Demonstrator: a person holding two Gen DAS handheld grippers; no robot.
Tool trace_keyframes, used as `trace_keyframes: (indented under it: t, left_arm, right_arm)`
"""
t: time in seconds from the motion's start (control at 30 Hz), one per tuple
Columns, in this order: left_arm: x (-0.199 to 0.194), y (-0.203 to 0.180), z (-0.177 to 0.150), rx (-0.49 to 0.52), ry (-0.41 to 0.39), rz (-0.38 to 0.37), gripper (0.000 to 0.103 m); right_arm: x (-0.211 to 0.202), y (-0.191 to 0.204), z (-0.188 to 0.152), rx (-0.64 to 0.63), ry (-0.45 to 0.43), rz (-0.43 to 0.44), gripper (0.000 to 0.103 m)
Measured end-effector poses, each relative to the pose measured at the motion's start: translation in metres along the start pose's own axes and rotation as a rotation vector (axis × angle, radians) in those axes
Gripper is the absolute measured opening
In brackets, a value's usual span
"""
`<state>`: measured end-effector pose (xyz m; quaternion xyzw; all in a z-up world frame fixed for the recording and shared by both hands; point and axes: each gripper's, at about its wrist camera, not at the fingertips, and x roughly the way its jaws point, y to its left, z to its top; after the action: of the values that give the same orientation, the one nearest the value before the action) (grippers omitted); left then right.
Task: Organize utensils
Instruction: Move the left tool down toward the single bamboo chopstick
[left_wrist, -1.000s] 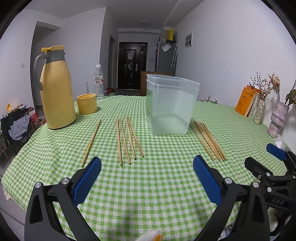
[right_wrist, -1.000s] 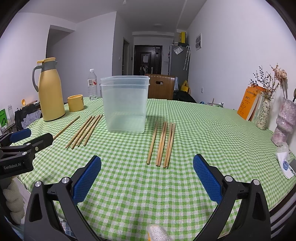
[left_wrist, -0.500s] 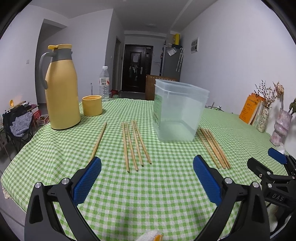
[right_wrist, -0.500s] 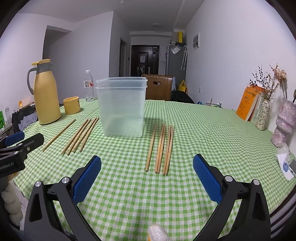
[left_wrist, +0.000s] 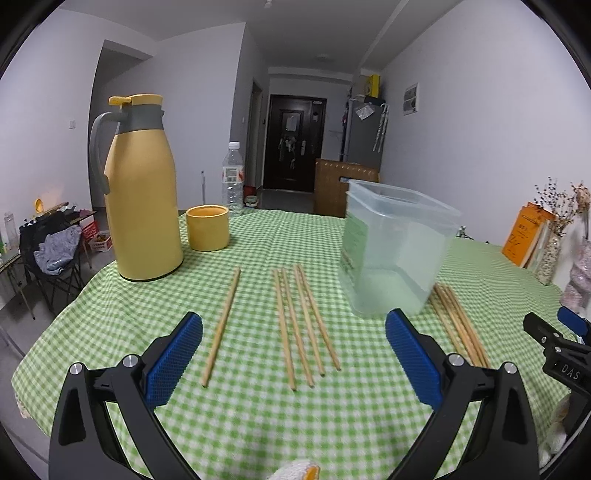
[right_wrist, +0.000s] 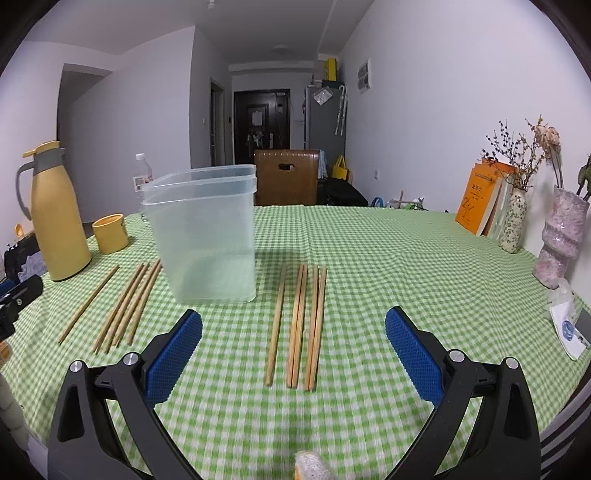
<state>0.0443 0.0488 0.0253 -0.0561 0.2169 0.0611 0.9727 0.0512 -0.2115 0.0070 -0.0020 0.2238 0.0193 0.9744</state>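
Note:
Wooden chopsticks lie flat on the green checked tablecloth on both sides of a clear plastic tub (left_wrist: 397, 254) (right_wrist: 207, 236). In the left wrist view a single chopstick (left_wrist: 221, 325) lies apart, left of a group of several chopsticks (left_wrist: 303, 321); another bundle (left_wrist: 458, 325) lies right of the tub. The right wrist view shows that right-hand chopstick bundle (right_wrist: 299, 321) straight ahead and the left-hand chopsticks (right_wrist: 125, 306) beyond. My left gripper (left_wrist: 293, 354) is open above the cloth, just short of the chopstick ends. My right gripper (right_wrist: 293, 350) is open too, holding nothing.
A tall yellow thermos jug (left_wrist: 142, 199) and a yellow cup (left_wrist: 207, 228) stand at the table's back left, a water bottle (left_wrist: 232, 184) behind them. Vases (right_wrist: 559, 236) and orange books (right_wrist: 480, 199) line the right side. A paper packet (right_wrist: 569, 328) lies near the right edge.
Both grippers have sunk lower and moved forward toward the chopsticks, which now look larger and nearer. Both stay open. Nothing on the table has moved.

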Motion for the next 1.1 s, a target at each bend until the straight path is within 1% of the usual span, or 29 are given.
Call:
trace_keyframes:
  t: [0.17,0.27,0.43,0.53,0.87,1.1]
  left_arm:
    - [0.015,0.011,0.012,-0.013,0.005,0.024,0.096]
    - [0.028,0.016,0.015,-0.004,0.037,0.043,0.096]
    - [0.052,0.03,0.019,-0.027,0.118,0.076,0.096]
    - [0.063,0.037,0.021,-0.049,0.138,0.087,0.096]
    - [0.089,0.051,0.023,-0.049,0.206,0.13,0.096]
    - [0.102,0.059,0.031,-0.017,0.255,0.162,0.096]
  right_arm:
    - [0.029,-0.005,0.006,0.023,0.069,0.008,0.096]
    - [0.043,-0.008,0.005,0.03,0.099,0.002,0.096]
    - [0.061,-0.016,-0.001,0.064,0.157,0.042,0.096]
    - [0.066,-0.019,-0.004,0.07,0.17,0.057,0.096]
    - [0.083,-0.02,-0.014,0.072,0.226,0.062,0.096]
    - [0.091,-0.023,-0.018,0.076,0.247,0.064,0.096]
